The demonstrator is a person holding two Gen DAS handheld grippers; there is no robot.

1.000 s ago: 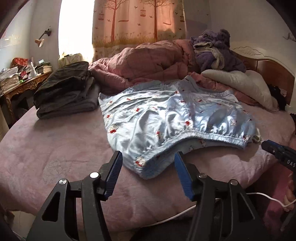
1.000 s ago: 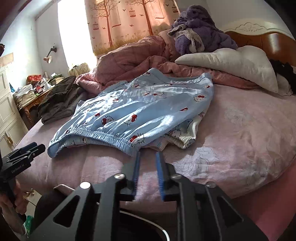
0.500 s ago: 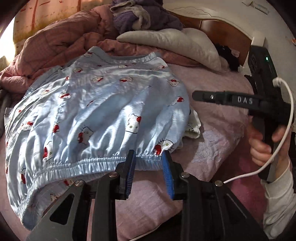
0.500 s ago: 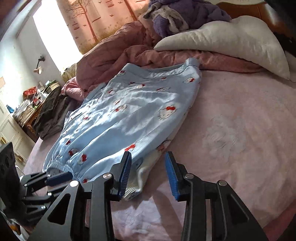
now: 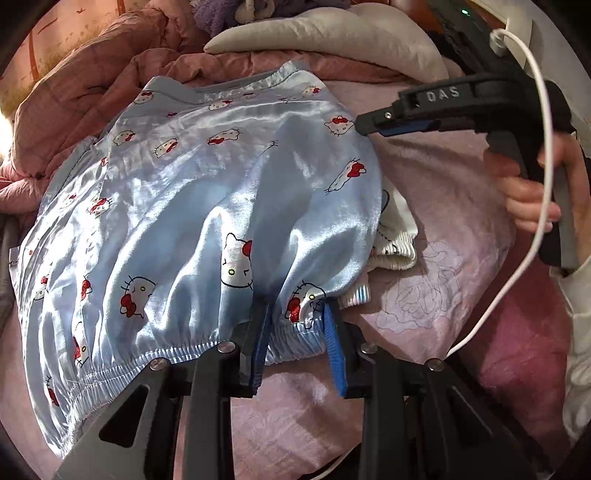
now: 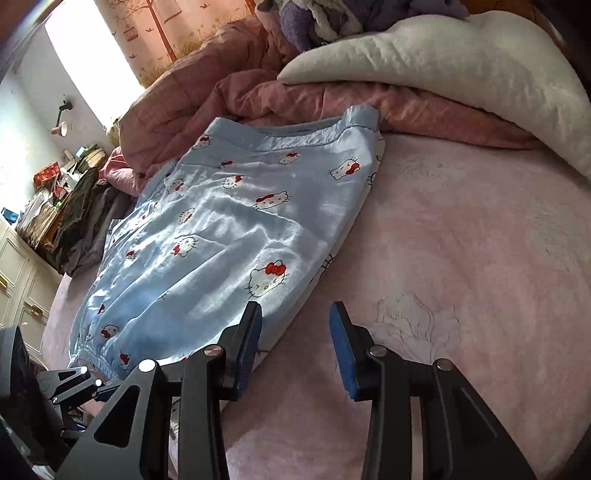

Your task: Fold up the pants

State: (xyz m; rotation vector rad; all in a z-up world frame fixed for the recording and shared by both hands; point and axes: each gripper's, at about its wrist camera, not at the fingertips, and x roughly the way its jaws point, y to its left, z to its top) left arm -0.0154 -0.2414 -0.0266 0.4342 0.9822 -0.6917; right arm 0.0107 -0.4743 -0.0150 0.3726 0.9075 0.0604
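Light blue satin pants (image 5: 207,206) with a cat print lie flat on the pink bed sheet (image 5: 454,206), elastic waistband (image 5: 147,363) toward me. My left gripper (image 5: 293,317) straddles the right end of that waistband. Bunched fabric sits between its narrowly parted jaws, and the pads do not clearly pinch it. My right gripper (image 6: 295,317) is open over the pants' (image 6: 229,236) right edge, with one finger above the fabric and the other above the bare sheet (image 6: 461,258). It also shows in the left wrist view as the right gripper (image 5: 369,123), in a person's hand, hovering near the same edge.
A white ribbed garment (image 5: 395,251) pokes out under the pants' right side. A bunched pink duvet (image 6: 229,96), a white pillow (image 6: 443,62) and purple clothes (image 6: 332,18) fill the bed's far end. Dark clothes (image 6: 81,218) lie at the left by a cluttered desk. A white cable (image 5: 543,166) hangs from the right gripper.
My left gripper slid right along the waistband, narrowed its jaws and dipped onto the band's right end. My right gripper left the waistband, moved along the pants' right edge, and opened wider.
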